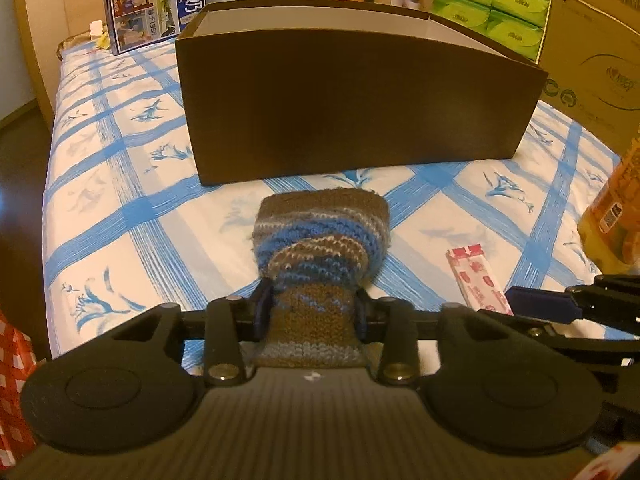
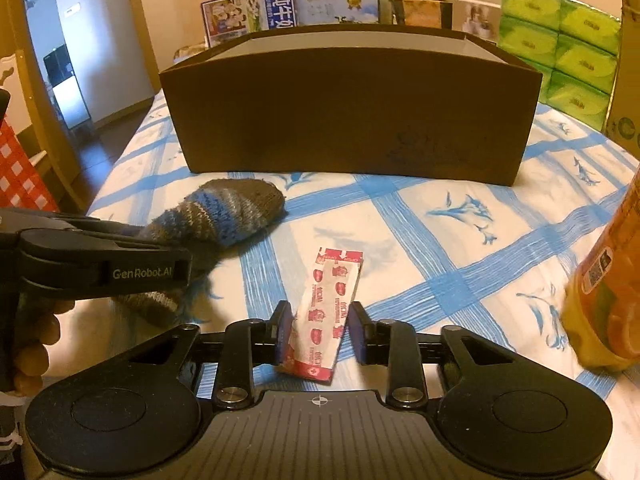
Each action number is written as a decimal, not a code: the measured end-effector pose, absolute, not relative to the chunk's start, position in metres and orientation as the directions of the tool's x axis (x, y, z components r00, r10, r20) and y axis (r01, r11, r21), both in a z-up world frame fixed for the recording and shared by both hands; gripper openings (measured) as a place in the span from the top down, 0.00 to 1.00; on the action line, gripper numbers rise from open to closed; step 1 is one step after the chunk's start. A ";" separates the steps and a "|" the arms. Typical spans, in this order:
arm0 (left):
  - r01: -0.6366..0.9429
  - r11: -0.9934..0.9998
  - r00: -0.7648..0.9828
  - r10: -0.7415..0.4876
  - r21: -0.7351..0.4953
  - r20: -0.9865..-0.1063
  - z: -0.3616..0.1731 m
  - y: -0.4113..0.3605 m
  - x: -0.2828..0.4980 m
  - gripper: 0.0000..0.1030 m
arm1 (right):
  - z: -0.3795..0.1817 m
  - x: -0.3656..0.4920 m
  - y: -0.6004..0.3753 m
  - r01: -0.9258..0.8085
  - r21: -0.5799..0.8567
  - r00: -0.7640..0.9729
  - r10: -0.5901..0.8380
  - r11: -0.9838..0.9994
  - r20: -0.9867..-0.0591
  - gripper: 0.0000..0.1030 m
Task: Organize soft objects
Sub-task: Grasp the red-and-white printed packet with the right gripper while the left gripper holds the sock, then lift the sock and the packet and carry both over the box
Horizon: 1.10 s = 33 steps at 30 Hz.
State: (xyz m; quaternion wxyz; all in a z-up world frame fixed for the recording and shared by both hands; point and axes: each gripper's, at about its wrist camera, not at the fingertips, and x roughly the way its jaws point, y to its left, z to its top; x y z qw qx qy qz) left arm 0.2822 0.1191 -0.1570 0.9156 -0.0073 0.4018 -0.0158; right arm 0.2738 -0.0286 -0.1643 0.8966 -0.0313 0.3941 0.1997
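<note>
A knitted brown, blue and grey sock [image 1: 320, 236] lies on the blue-checked bedsheet [image 1: 120, 208], in front of a dark brown open box [image 1: 360, 92]. My left gripper [image 1: 312, 300] is shut on the sock's near end, and its pads pinch the knit into a narrow waist. In the right wrist view the sock [image 2: 232, 212] stretches towards the box [image 2: 348, 112]. A red and white flat packet [image 2: 324, 312] sits slanted between the pads of my right gripper [image 2: 320, 320], which touch its two long edges. The left wrist view shows that packet [image 1: 476, 280] flat against the sheet.
An orange drink bottle [image 2: 608, 280] stands at the right. Green tissue packs [image 1: 492, 4], a large cardboard carton [image 1: 592, 40] and milk cartons [image 1: 152, 4] line the back. The bed's edge drops off at the left, beside a red checked bag [image 1: 12, 380].
</note>
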 end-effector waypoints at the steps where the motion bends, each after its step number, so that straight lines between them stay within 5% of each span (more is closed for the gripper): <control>1: 0.025 0.999 0.675 -0.039 -0.031 -0.737 -0.157 0.119 0.283 0.59 | -0.165 0.275 -0.025 -0.381 0.090 0.613 0.324 0.920 -0.721 0.61; 11: -0.018 0.997 0.680 -0.041 -0.072 -0.732 -0.160 0.126 0.293 0.54 | -0.175 0.272 -0.013 -0.329 0.024 0.676 0.253 0.944 -0.692 0.56; 19: 0.014 0.999 0.695 -0.031 -0.030 -0.718 -0.163 0.115 0.294 0.73 | -0.172 0.271 -0.010 -0.339 0.034 0.665 0.265 0.940 -0.698 0.72; 33: 0.016 0.998 0.689 -0.057 -0.063 -0.722 -0.159 0.122 0.286 0.75 | -0.168 0.272 -0.012 -0.335 0.069 0.646 0.283 0.940 -0.709 0.75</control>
